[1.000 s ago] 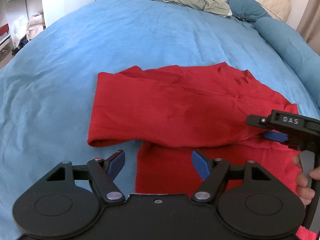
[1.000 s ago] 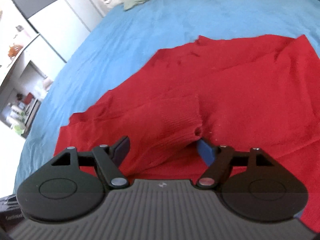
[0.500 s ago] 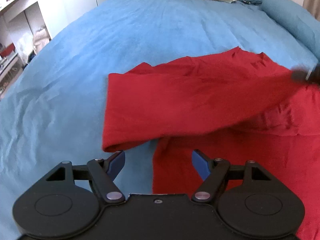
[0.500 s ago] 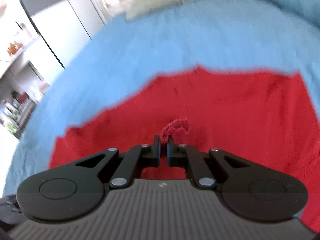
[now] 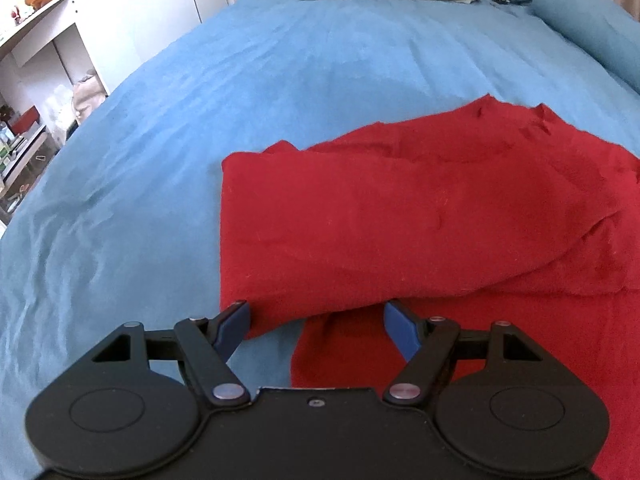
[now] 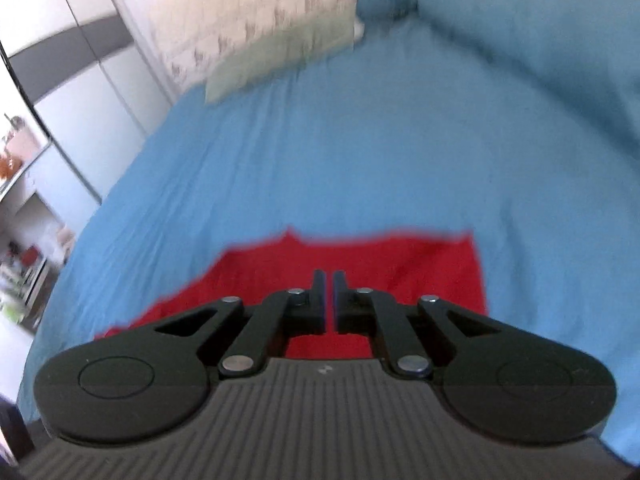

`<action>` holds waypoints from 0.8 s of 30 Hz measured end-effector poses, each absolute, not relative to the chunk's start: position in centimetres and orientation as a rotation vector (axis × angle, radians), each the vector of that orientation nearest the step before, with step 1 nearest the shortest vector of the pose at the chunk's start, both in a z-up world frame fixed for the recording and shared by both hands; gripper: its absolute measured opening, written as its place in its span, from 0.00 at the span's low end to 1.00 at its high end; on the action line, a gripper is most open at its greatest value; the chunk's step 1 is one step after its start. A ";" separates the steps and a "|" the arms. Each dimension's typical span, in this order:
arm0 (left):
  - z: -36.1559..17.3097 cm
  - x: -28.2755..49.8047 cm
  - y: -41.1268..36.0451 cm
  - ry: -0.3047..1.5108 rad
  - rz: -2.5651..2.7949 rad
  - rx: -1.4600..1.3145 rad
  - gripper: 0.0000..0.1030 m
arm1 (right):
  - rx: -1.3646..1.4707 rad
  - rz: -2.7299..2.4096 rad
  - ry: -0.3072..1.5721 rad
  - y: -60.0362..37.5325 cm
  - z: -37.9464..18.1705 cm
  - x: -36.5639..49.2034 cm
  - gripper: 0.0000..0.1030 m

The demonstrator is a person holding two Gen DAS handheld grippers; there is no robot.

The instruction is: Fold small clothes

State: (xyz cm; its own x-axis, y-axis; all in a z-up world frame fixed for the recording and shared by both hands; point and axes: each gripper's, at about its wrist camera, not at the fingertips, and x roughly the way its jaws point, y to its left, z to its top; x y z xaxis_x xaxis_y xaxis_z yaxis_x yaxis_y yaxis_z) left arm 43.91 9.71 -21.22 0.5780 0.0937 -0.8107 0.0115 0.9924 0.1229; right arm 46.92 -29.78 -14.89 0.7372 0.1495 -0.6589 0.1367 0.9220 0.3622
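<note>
L black two-finger gripper (image 5: 316, 322) sits low over the blue bedspread (image 5: 168, 152), blue-padded fingers (image 5: 234, 320) spread wide, gripping nothing, tips at the near folded edge of the red knit garment (image 5: 400, 216). R black gripper (image 6: 327, 300) is raised above the garment's far side, view blurred; fingers pinched nearly together w/ a thin gap, no cloth seen between them. Garment lies partly folded on the bed.

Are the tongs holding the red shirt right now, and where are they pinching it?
Nothing is held. The left tongs are open around the red shirt's near folded edge. The right tongs are shut with no cloth visible between them.
</note>
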 end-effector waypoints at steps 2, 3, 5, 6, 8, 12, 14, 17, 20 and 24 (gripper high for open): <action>-21.0 43.6 9.8 0.958 0.046 0.108 0.76 | 0.369 0.050 0.797 -28.0 -16.7 46.8 0.22; -20.9 43.5 9.9 0.963 0.045 0.105 0.76 | 0.361 0.075 0.818 -26.9 -17.6 46.8 0.24; -20.9 43.3 10.0 0.968 0.045 0.107 0.76 | 0.372 0.106 0.846 -25.2 -18.9 47.2 0.32; -20.8 43.3 10.1 0.969 0.045 0.107 0.76 | 0.373 0.110 0.846 -24.2 -19.6 47.4 0.45; -20.7 43.1 10.3 0.966 0.048 0.103 0.76 | 0.344 0.073 0.826 -22.7 -20.3 47.8 0.63; -20.6 43.2 10.8 0.961 0.056 0.086 0.76 | 0.336 0.014 0.814 -21.4 -21.7 49.2 0.68; -20.7 43.3 10.9 0.963 0.056 0.085 0.76 | 0.337 0.002 0.832 -20.9 -22.6 49.6 0.66; -20.9 43.5 11.0 0.967 0.057 0.086 0.76 | 0.352 -0.006 0.829 -21.2 -23.7 49.6 0.64; -21.0 43.7 11.3 0.968 0.058 0.075 0.76 | 0.357 -0.019 0.820 -21.5 -23.6 49.2 0.54; -21.1 43.8 11.3 0.965 0.057 0.076 0.76 | 0.335 -0.008 0.822 -20.9 -23.6 49.6 0.47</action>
